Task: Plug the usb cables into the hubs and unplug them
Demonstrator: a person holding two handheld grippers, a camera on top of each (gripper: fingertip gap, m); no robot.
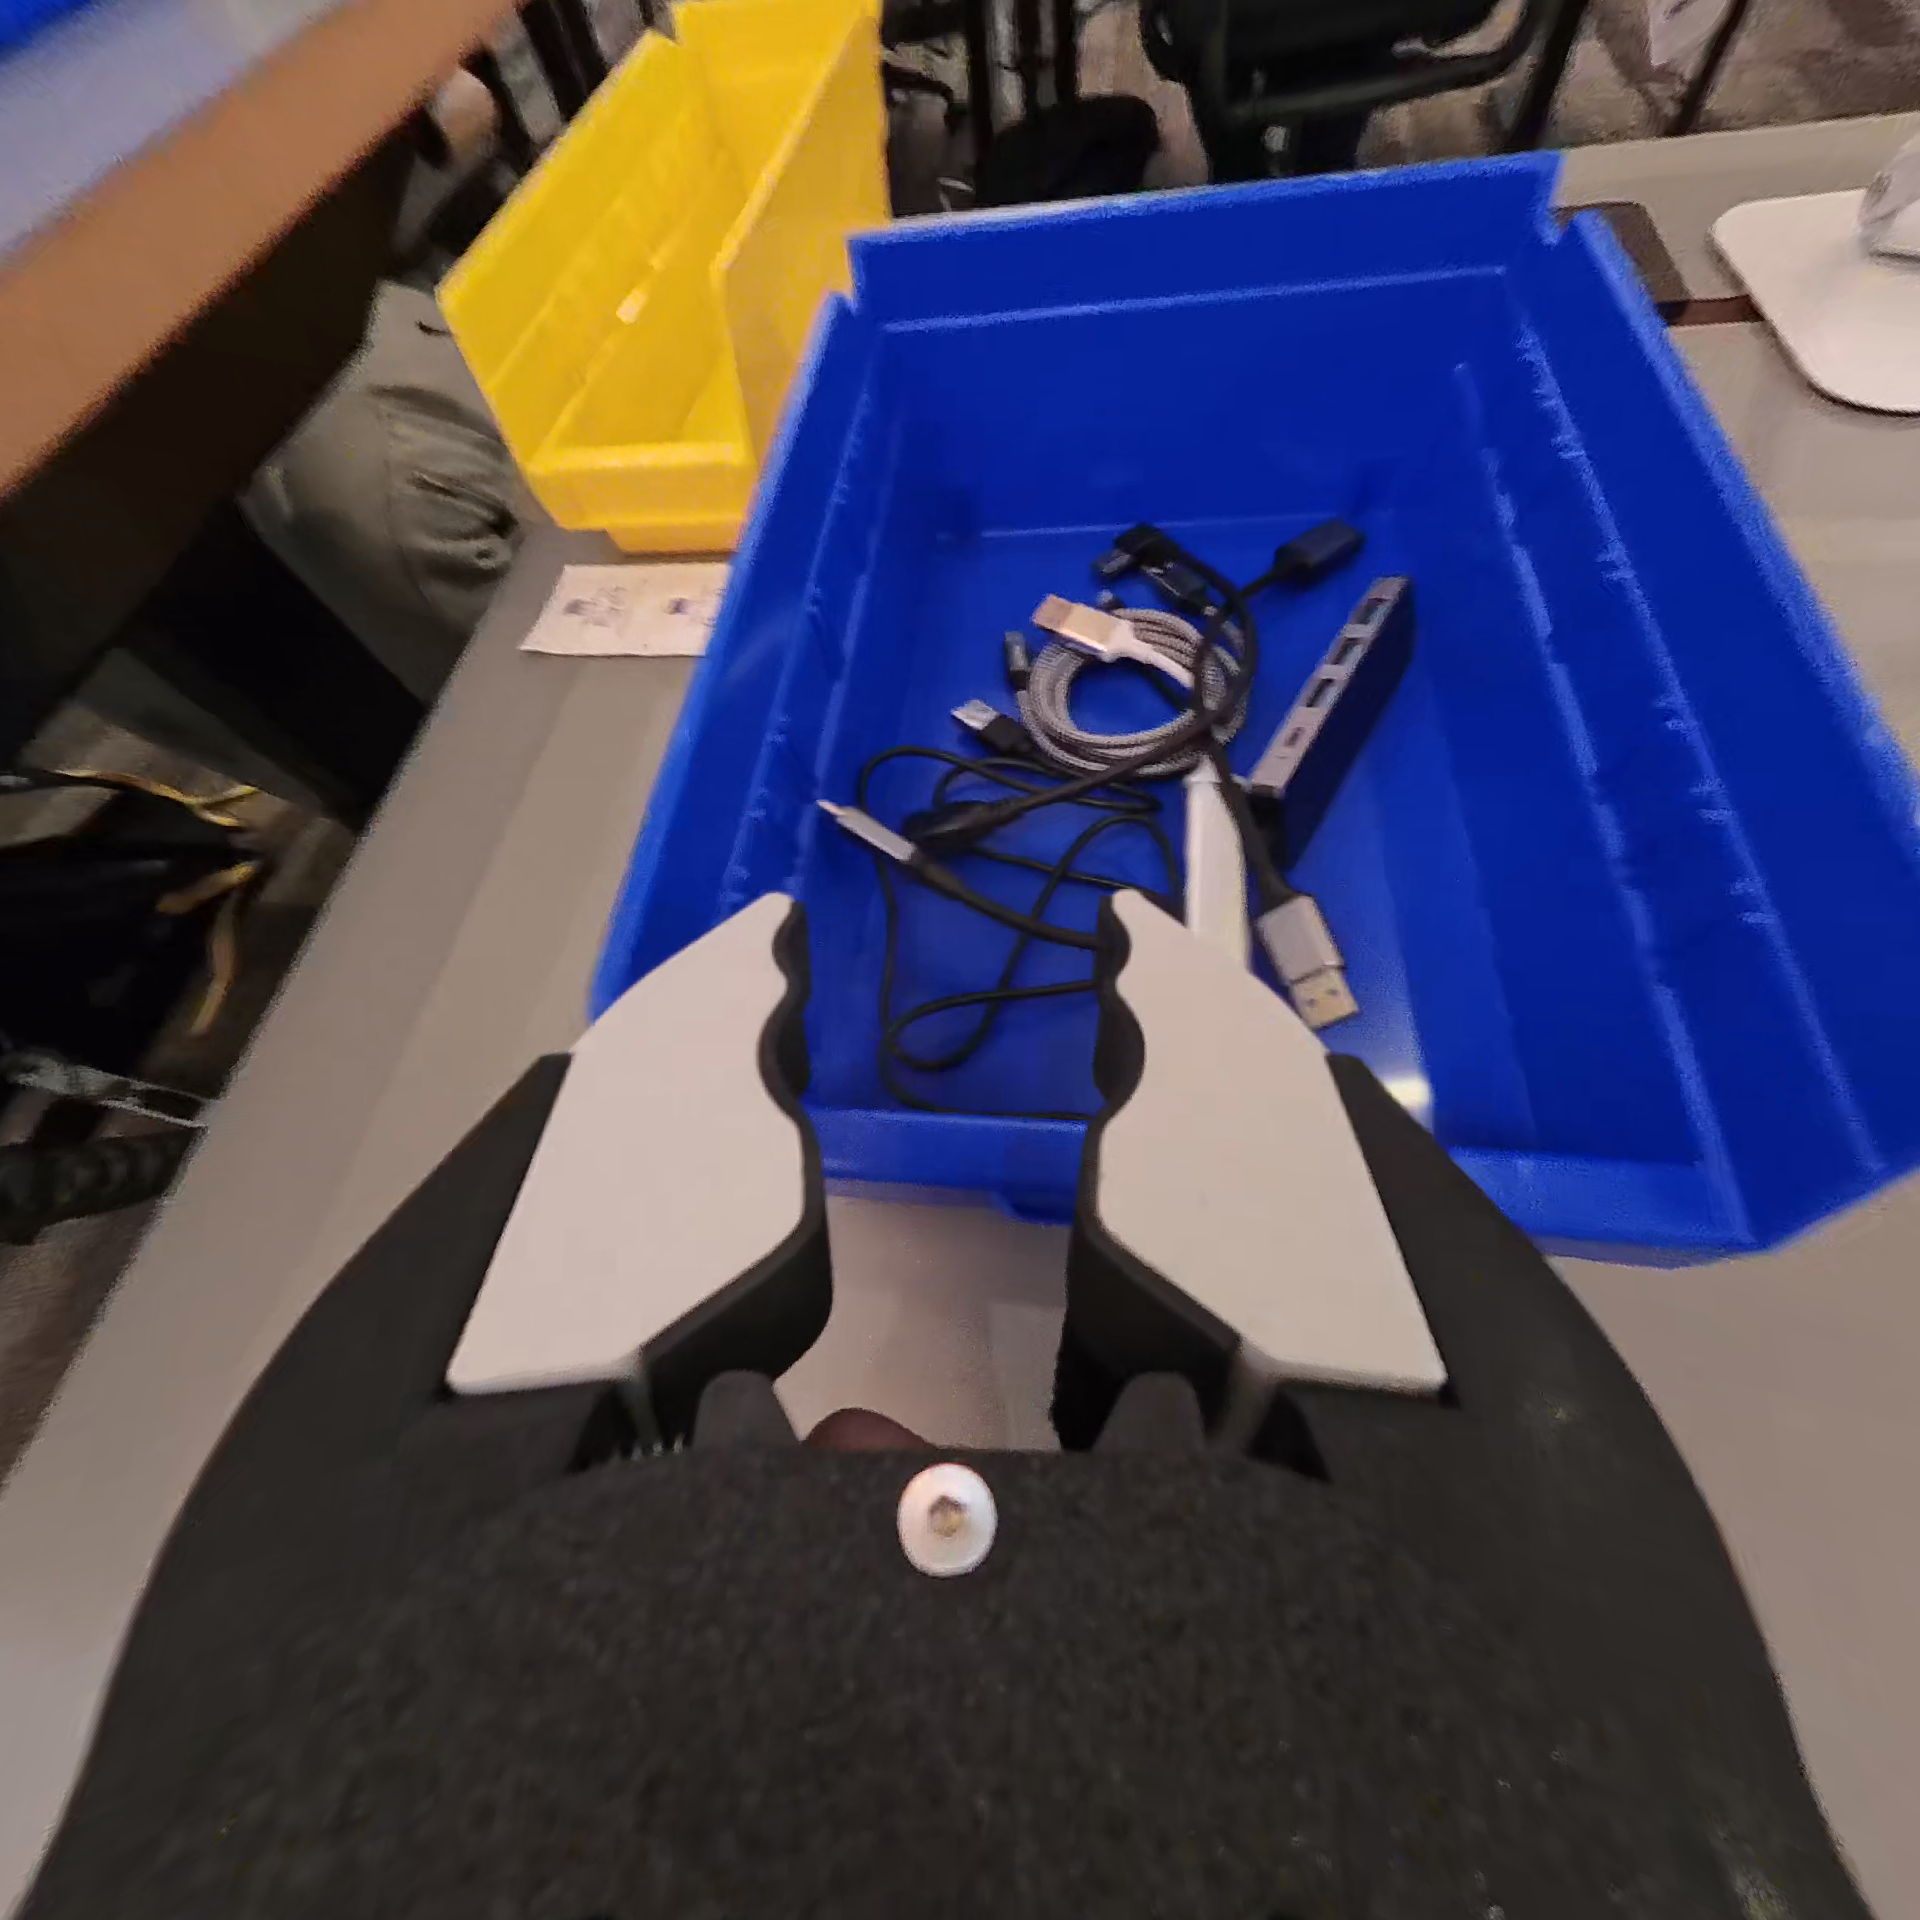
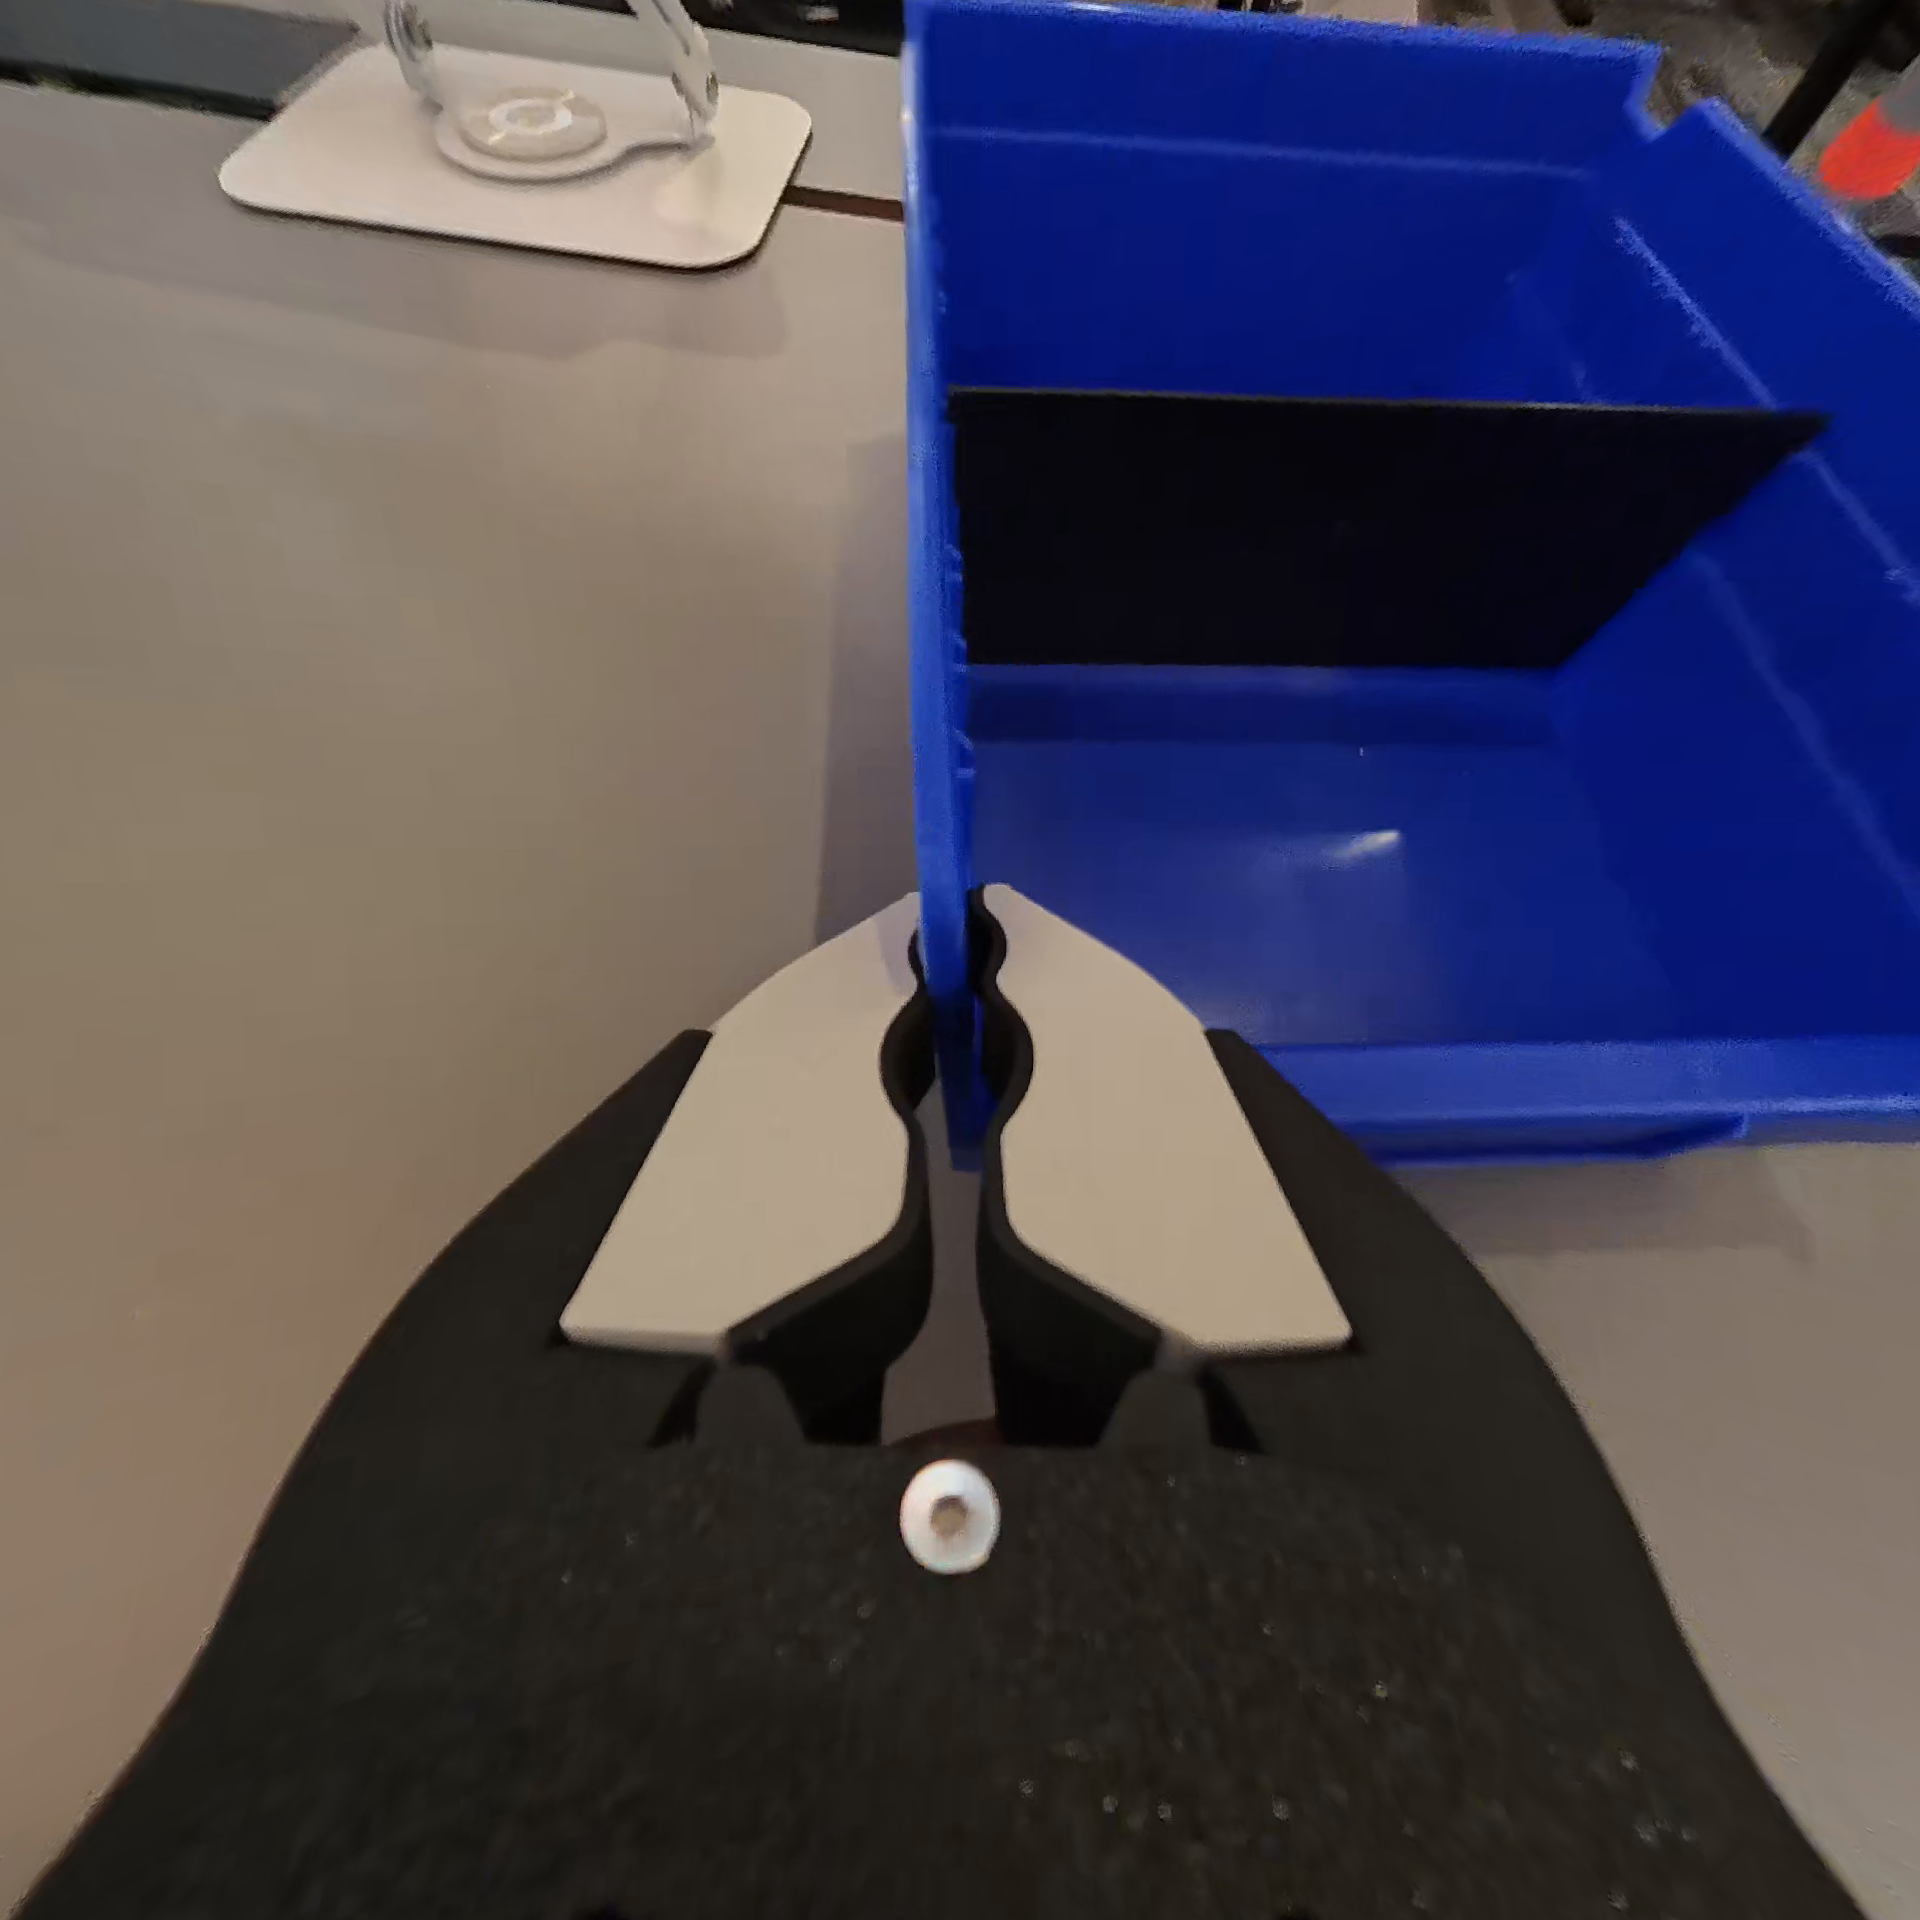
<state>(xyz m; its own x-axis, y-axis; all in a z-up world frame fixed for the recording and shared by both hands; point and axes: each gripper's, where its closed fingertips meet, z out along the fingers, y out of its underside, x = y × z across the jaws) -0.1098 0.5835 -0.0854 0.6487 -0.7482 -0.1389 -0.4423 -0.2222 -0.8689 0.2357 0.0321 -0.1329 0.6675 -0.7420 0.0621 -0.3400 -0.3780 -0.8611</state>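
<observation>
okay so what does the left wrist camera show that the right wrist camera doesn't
Only the left wrist view shows the usb cables, the grey hub, yellow bins and the open left gripper. Only the right wrist view shows the right gripper shut on a blue bin wall and a black divider. Both show the grey table.

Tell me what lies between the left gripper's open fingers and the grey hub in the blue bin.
In the left wrist view, loose black cable loops across the blue bin floor between the left gripper and the hub; a silver-plugged cable lies beside it.
</observation>
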